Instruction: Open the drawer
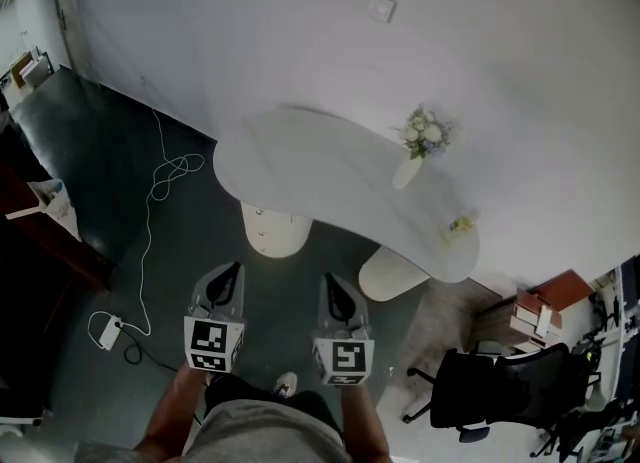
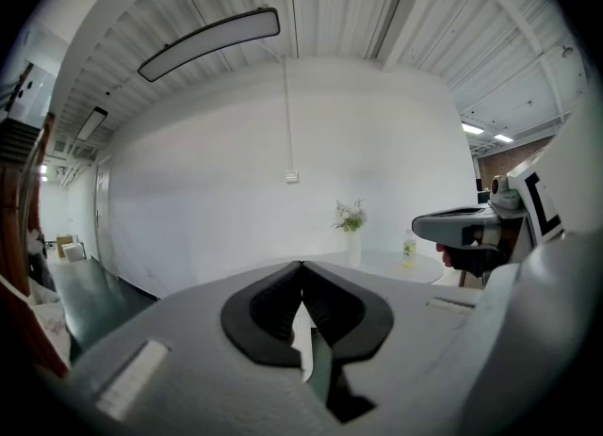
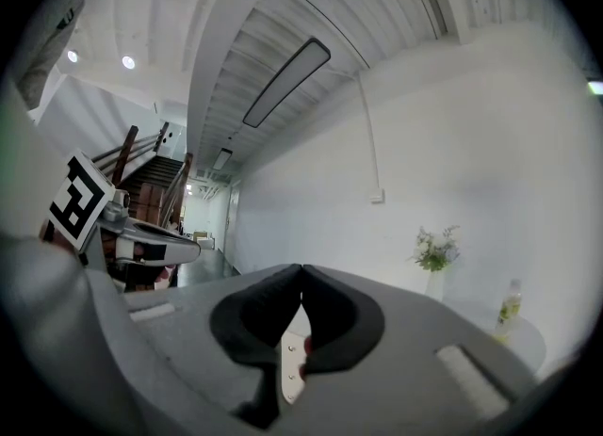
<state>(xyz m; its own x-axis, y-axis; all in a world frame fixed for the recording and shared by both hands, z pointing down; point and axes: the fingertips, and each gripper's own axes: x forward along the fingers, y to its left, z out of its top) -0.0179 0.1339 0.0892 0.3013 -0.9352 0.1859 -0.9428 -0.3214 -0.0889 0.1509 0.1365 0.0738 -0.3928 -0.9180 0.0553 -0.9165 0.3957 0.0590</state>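
No drawer shows in any view. In the head view my left gripper (image 1: 232, 269) and right gripper (image 1: 330, 279) are held side by side over the dark floor, pointing toward a white oval table (image 1: 300, 161). Both are shut with nothing between the jaws. In the left gripper view the black pads meet at the tip of the left gripper (image 2: 301, 265), and the right gripper (image 2: 471, 229) shows at the right. The right gripper view shows its own pads closed together at the right gripper's (image 3: 301, 269) tip, with the left gripper (image 3: 141, 236) at the left.
A vase of flowers (image 1: 420, 141) and a small bottle (image 1: 460, 226) stand on the table, which rests on two white pedestals (image 1: 272, 231). A white cable (image 1: 160, 181) trails over the floor at left. A black office chair (image 1: 500, 391) and stacked boxes (image 1: 545, 301) are at the right. Stairs (image 3: 151, 180) rise behind.
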